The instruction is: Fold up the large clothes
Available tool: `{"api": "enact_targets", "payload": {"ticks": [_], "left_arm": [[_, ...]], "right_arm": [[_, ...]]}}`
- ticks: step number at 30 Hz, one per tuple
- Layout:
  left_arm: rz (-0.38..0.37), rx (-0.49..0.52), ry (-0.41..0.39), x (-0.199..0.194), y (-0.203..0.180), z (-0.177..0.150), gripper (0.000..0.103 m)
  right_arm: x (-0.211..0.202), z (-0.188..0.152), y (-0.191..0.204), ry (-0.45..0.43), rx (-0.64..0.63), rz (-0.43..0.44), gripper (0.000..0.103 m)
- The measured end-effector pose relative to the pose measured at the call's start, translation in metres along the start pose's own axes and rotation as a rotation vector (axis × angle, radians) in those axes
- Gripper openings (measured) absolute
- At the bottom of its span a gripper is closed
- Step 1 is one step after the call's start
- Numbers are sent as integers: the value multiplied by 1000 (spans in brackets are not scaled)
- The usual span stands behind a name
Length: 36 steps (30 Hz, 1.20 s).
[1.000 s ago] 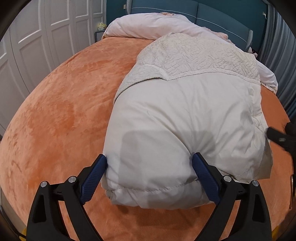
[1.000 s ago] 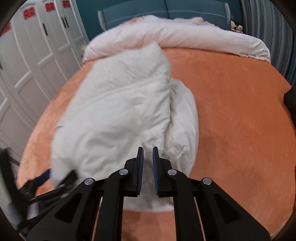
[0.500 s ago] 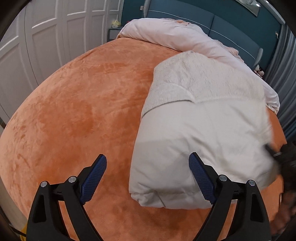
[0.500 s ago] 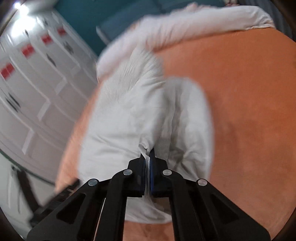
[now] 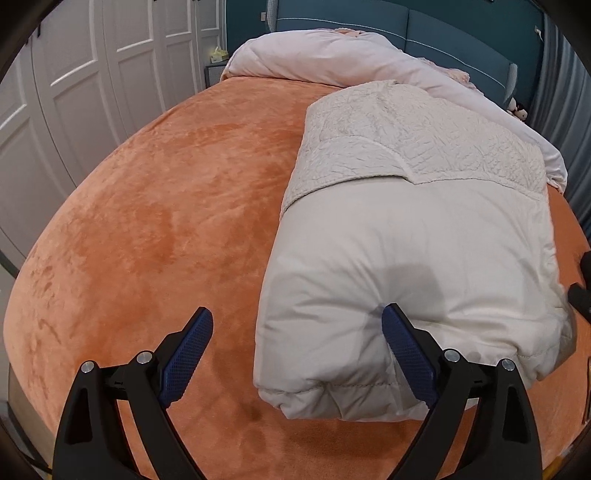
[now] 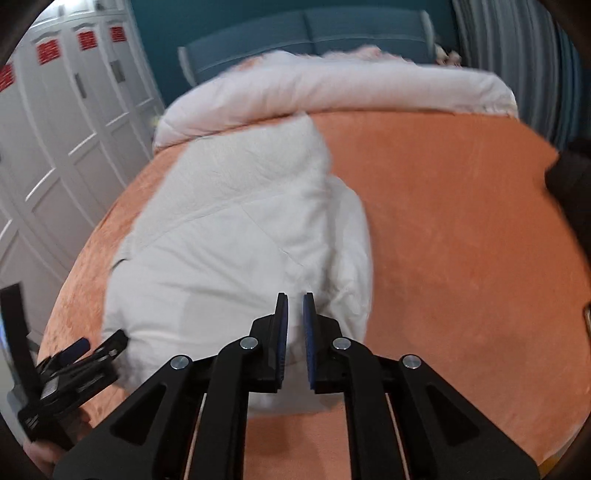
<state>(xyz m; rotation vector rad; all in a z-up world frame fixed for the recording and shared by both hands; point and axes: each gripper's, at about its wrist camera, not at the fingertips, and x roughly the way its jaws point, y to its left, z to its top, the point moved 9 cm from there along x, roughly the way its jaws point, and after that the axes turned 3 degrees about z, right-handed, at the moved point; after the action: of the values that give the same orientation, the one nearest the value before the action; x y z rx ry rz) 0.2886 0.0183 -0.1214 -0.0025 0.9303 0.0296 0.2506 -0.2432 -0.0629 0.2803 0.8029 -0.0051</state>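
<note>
A folded white padded jacket [image 5: 413,258] with a crinkled fleece upper part lies on the orange bed cover [image 5: 166,221]; it also shows in the right wrist view [image 6: 236,254]. My left gripper [image 5: 295,343] is wide open and empty at the jacket's near left corner, its right finger [image 5: 402,354] resting on the fabric. My right gripper [image 6: 294,314] hangs over the jacket's near right edge. Its jaws stand a narrow gap apart with nothing between them. The left gripper appears at the lower left of the right wrist view [image 6: 92,347].
A rolled pale pink duvet [image 5: 351,59] lies along the head of the bed before a teal headboard [image 5: 443,29]. White wardrobe doors [image 5: 92,74] stand on the left. Grey curtains [image 6: 517,55] hang on the right. A dark object [image 6: 572,184] sits at the bed's right edge.
My right gripper was pinched on the jacket's fabric half a second ago; it has let go and its jaws have parted slightly. My left gripper shifted right, its right finger now on the jacket.
</note>
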Motion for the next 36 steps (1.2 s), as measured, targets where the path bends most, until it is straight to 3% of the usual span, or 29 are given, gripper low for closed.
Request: {"api": "enact_targets", "payload": {"ticks": [5,9,15,17,24,36], "left_arm": [[1,-10,10,-4,-2,-3,92],[16,4,9,-12,-1,-5,91],[19,-8,13,-30,-5,-16,90],[23,-7,9,-37,-7,-20,90],[31,11,10,-57,-16,-43,90],[37,54,19,-65,-27,-86,90]], "right_arm": [[55,-49,-8,226,-87,-80,1],[34,-59,-11,216,-49,-81,1],[-8,-68,2,134,-57,-82,9],[-19,-76,8,121,-52,-81,16],[-30,-95,15,99,-61,-110,32],[-44,-118,10,91,-73,-169,40]]}}
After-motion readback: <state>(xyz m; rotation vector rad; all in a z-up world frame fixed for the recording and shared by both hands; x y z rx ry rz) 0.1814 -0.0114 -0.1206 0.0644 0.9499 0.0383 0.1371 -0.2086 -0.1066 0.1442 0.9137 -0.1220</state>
